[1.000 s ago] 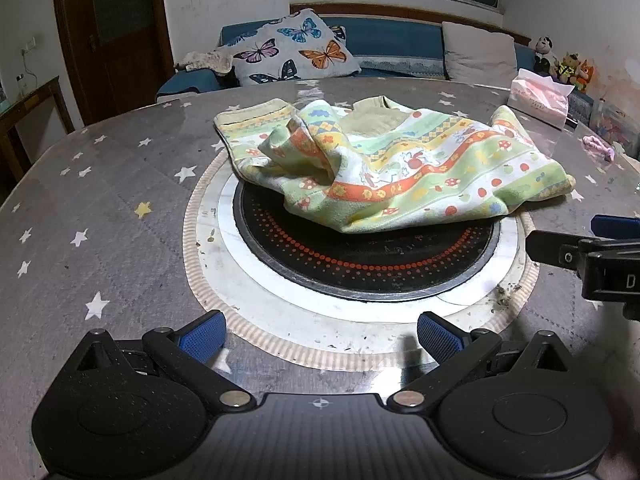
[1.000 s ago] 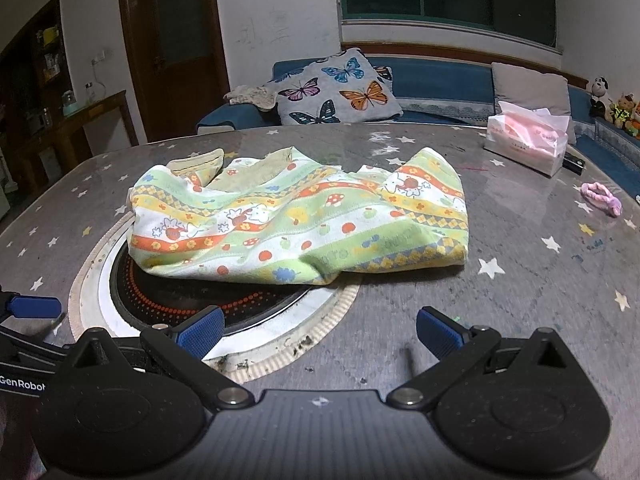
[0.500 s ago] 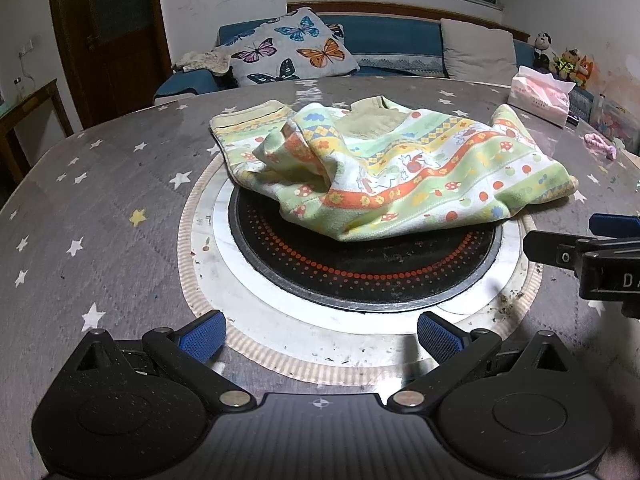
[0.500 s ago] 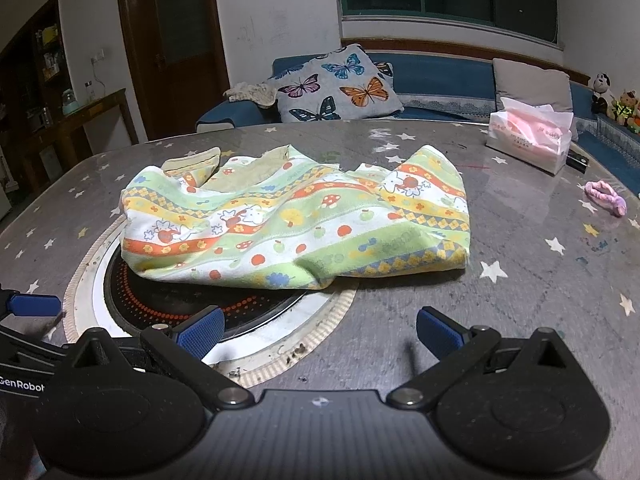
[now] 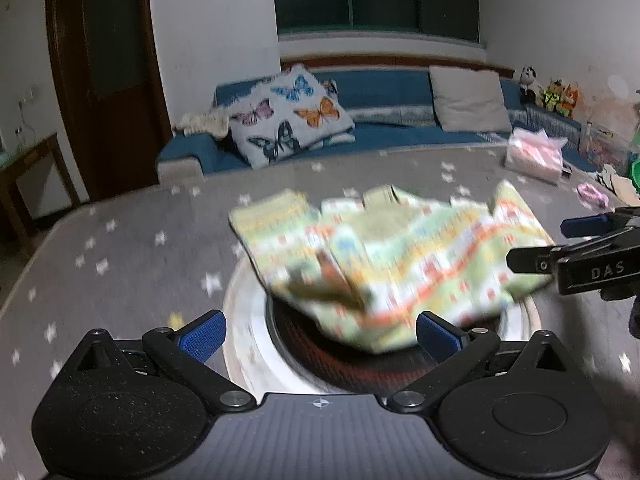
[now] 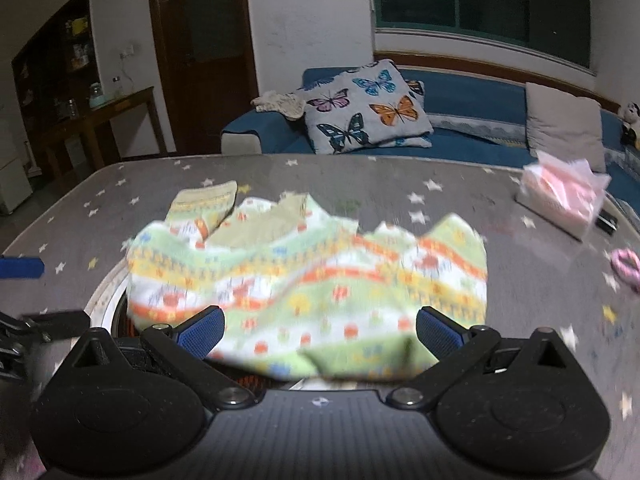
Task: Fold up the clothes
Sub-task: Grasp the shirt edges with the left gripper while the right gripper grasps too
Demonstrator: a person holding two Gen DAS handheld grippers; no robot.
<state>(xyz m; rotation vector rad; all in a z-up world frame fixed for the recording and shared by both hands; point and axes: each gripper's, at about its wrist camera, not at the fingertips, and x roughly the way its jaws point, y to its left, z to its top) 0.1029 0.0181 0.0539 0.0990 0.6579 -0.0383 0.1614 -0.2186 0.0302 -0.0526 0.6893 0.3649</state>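
A crumpled green, yellow and orange patterned garment [image 5: 392, 260] lies on the round table, partly over the black inset hotplate [image 5: 360, 364]. It also shows in the right wrist view [image 6: 308, 280]. My left gripper [image 5: 320, 334] is open and empty, just short of the garment's near edge. My right gripper [image 6: 320, 330] is open and empty, with its fingers at the garment's near edge. The right gripper's side shows at the right of the left wrist view [image 5: 580, 248]. Both views are blurred by motion.
The grey star-patterned table [image 5: 120, 248] holds a pink tissue pack [image 6: 560, 196] and a small pink item [image 6: 626, 264] at the far right. A blue sofa with a butterfly cushion [image 6: 364, 108] stands behind the table.
Both grippers have tilted up and moved closer to the garment. The room behind shows more. Both stay open.
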